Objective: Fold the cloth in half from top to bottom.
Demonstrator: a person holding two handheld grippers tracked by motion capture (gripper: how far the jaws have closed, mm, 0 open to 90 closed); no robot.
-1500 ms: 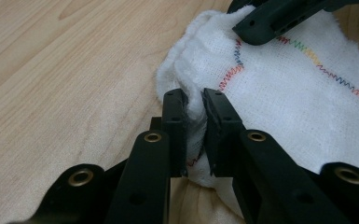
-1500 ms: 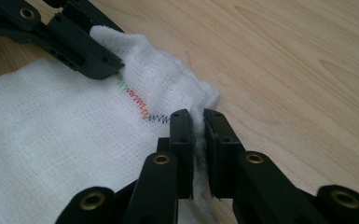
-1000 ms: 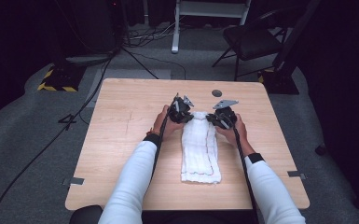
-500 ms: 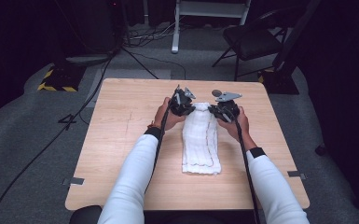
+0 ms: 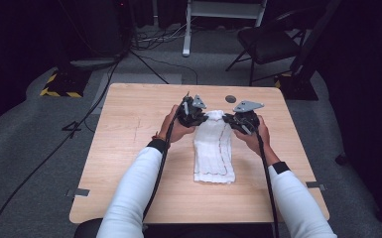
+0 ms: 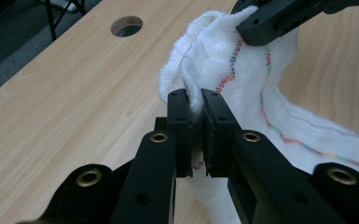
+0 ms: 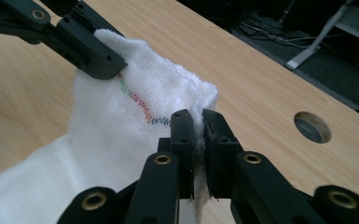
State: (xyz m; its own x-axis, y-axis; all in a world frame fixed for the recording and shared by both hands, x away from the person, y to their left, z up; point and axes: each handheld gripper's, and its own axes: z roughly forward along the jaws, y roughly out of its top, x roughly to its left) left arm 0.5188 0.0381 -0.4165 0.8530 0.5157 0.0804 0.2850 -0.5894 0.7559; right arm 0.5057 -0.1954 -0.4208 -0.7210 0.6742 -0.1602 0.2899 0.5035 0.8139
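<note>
A white cloth (image 5: 213,148) with a coloured zigzag stitch line lies folded lengthwise on the wooden table (image 5: 129,163). Its far end is lifted off the wood, held at its two corners. My left gripper (image 5: 198,118) is shut on the far left corner of the cloth (image 6: 214,56), with fabric pinched between its pads (image 6: 179,121). At the far right corner my right gripper (image 5: 229,119) is shut on the cloth (image 7: 121,130) in the same way, its pads (image 7: 217,140) squeezing the edge. The near end of the cloth rests flat on the table.
A round hole (image 5: 230,98) is cut in the table just beyond the grippers. Past the far edge the dark floor holds cables, a black chair (image 5: 268,42) and a white stand base (image 5: 184,49). Bare wood lies left and right of the cloth.
Both grippers have risen and moved toward the far edge, lifting the far end of the cloth and drawing it along the table. Both stay shut on their corners.
</note>
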